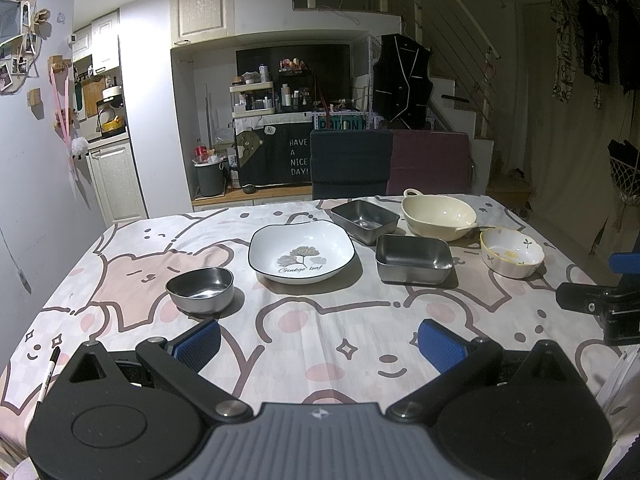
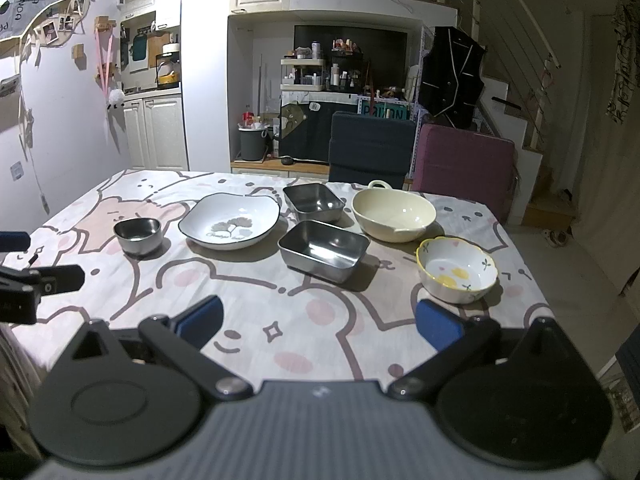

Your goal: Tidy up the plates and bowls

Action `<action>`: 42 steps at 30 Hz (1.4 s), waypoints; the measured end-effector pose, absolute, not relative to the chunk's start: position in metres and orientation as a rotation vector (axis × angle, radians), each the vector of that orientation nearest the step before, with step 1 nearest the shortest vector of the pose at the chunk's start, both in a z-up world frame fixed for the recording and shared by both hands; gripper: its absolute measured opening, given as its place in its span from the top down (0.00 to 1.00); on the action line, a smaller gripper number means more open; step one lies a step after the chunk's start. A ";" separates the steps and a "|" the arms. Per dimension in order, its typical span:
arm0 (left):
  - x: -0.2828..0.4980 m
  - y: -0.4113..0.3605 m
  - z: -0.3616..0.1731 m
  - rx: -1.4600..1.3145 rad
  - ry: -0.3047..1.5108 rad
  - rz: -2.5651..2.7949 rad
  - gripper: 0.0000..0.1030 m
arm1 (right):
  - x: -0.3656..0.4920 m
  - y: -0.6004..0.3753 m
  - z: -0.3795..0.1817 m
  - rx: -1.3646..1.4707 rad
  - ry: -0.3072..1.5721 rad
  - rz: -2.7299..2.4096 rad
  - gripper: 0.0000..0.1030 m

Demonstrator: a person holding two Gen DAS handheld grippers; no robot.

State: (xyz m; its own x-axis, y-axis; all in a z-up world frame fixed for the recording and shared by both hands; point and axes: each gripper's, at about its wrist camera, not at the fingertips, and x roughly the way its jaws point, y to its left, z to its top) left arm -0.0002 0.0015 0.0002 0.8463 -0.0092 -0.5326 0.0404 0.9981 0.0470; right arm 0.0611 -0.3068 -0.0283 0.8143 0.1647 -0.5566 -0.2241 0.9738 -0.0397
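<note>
We hold both claws back at the near edge of the bench [image 1: 320,320], nothing yet taken up; the left claw [image 1: 320,344] stands with its blue pads wide apart and empty, and the right claw [image 2: 318,322] likewise gapes with nothing between its pads. The step in hand, as we judge it, is choosing a first piece and closing in on it; we would do well to nest like with like, and to take each piece by its rim, one pad inside the wall and one outside, since the steel may prove slippery.

In the left wrist view the round steel bowl [image 1: 200,289] sits lower left of centre, nearest the left claw; the white square plate [image 1: 302,251], printed with a leaf, lies at the middle; the two rectangular steel trays stand right of it, the far tray [image 1: 365,220] behind the near tray [image 1: 414,258], close together, though we cannot tell whether they touch; the cream bowl [image 1: 439,216] with its handles sits at the upper right of the group, and the small floral bowl [image 1: 512,252] lies furthest right, just ahead of the right claw in the right wrist view.

Every vessel looks empty; we see only reflections in the steel and painted yellow marks inside the floral bowl. A marker pen [image 1: 48,376] lies at the lower left, clear of the dishes.
</note>
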 end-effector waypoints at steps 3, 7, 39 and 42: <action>0.000 0.002 0.000 0.057 0.563 -0.025 0.00 | 0.062 -0.308 -0.028 -0.105 0.584 0.208 0.00; 0.004 -0.002 0.004 0.057 0.567 -0.022 0.00 | 0.062 -0.308 -0.027 -0.106 0.591 0.211 0.00; 0.084 0.008 0.047 0.036 0.560 0.024 0.00 | 0.131 -0.301 0.012 -0.071 0.552 0.312 0.00; 0.098 0.011 0.052 0.044 0.549 0.026 0.00 | 0.148 -0.299 0.017 -0.064 0.547 0.316 0.00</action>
State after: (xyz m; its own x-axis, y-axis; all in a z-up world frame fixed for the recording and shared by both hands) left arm 0.0977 0.0112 0.0518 0.8528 0.0366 -0.5209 -0.0129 0.9987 0.0491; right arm 0.1476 -0.2986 0.0174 0.8071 0.2780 -0.5208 -0.3119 0.9498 0.0236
